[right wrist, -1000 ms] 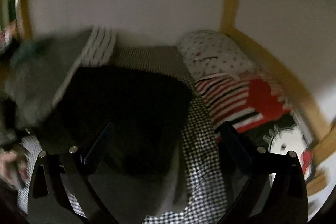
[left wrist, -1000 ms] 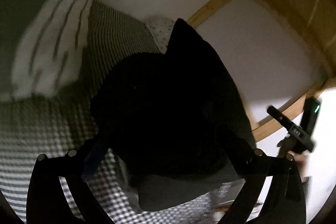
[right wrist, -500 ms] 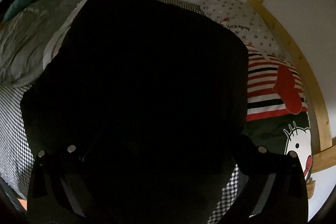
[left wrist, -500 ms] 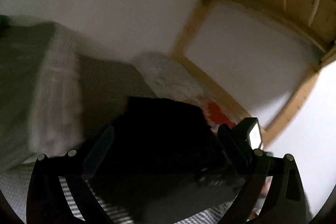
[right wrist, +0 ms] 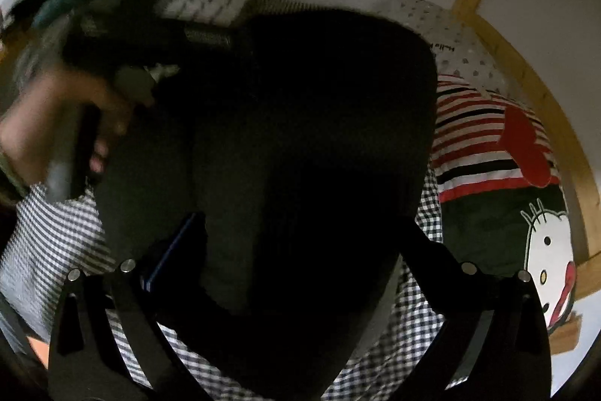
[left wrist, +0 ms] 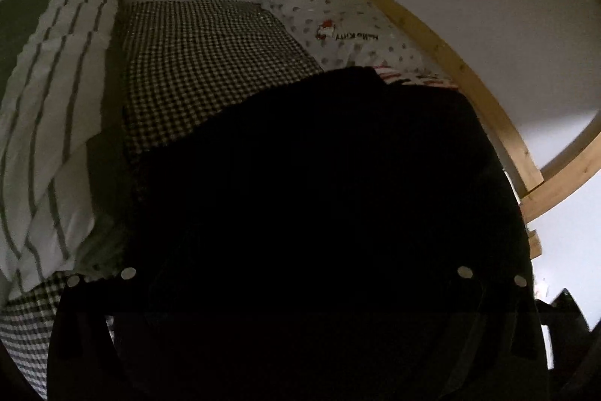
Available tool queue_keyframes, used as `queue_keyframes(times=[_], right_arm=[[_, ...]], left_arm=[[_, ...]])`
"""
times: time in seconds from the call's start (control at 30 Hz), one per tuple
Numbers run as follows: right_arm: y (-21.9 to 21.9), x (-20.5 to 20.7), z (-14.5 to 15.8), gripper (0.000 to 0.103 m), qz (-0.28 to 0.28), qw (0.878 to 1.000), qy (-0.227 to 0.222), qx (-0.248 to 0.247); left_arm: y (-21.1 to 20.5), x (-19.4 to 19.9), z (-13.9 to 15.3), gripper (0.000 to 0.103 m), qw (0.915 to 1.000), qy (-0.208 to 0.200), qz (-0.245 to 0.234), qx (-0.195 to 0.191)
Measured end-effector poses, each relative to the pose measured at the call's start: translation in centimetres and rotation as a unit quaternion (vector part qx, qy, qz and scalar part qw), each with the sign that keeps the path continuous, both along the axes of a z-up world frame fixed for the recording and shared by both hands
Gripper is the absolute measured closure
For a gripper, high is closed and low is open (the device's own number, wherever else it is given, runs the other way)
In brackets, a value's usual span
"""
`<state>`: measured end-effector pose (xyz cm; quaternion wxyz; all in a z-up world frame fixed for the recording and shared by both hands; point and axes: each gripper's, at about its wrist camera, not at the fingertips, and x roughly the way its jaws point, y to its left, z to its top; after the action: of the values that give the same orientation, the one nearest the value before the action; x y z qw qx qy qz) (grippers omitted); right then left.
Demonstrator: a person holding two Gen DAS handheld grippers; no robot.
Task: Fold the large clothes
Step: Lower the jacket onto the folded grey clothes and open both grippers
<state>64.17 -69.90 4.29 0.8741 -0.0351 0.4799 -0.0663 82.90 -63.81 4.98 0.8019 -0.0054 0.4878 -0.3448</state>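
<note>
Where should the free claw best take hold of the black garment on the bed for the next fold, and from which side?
Probably the black garment at its far upper edge near the spotted pillow, coming from above. That edge lies clear against the checked sheet, while the near part bunches in the right claw. Folds are too dark to read finer detail.

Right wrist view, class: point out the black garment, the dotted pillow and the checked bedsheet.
black garment [right wrist: 319, 138], right wrist view, middle of the cloth
dotted pillow [right wrist: 450, 36], right wrist view, upper face
checked bedsheet [right wrist: 417, 329], right wrist view, patch beside the garment
</note>
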Motion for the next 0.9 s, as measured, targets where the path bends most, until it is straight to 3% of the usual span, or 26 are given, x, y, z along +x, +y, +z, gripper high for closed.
queue_keyframes(times=[0.1,0.2,0.3,0.4,0.47,0.73,0.9], right_arm=[[-0.8,-0.3,0.0,0.003,-0.005,1.000,0.008,0.028],[-1.8,-1.2,2.3,0.003,-0.013,0.997,-0.005,0.074],[-3.0,-0.7,4.6,0.003,-0.047,0.995,-0.042,0.073],[-2.9,2.3,2.4,0.003,-0.040,0.997,0.019,0.056],[-3.4,2.8,1.2,0.003,-0.035,0.997,0.030,0.068],[-6.6,2.3,-2.9,0.003,-0.031,0.989,0.021,0.145],[-7.0,0.8,-2.1,0.003,-0.063,0.977,-0.042,0.199]], left_arm=[[3.0,-3.8,1.4,0.005,0.9991,-0.034,-0.002,-0.026],[6.8,-8.2,1.9,0.005,0.9957,-0.067,0.005,-0.063],[6.4,-11.0,0.2,0.005,0.9938,-0.106,-0.006,-0.035],[6.0,-11.0,-1.0,0.005,0.9943,-0.102,0.006,-0.031],[5.6,-10.7,-1.7,0.005,0.9948,-0.099,0.010,-0.022],[4.7,-10.7,-3.8,0.005,0.9934,-0.114,0.010,-0.007],[6.0,-11.0,-2.1,0.005,0.9935,-0.113,0.011,-0.012]])
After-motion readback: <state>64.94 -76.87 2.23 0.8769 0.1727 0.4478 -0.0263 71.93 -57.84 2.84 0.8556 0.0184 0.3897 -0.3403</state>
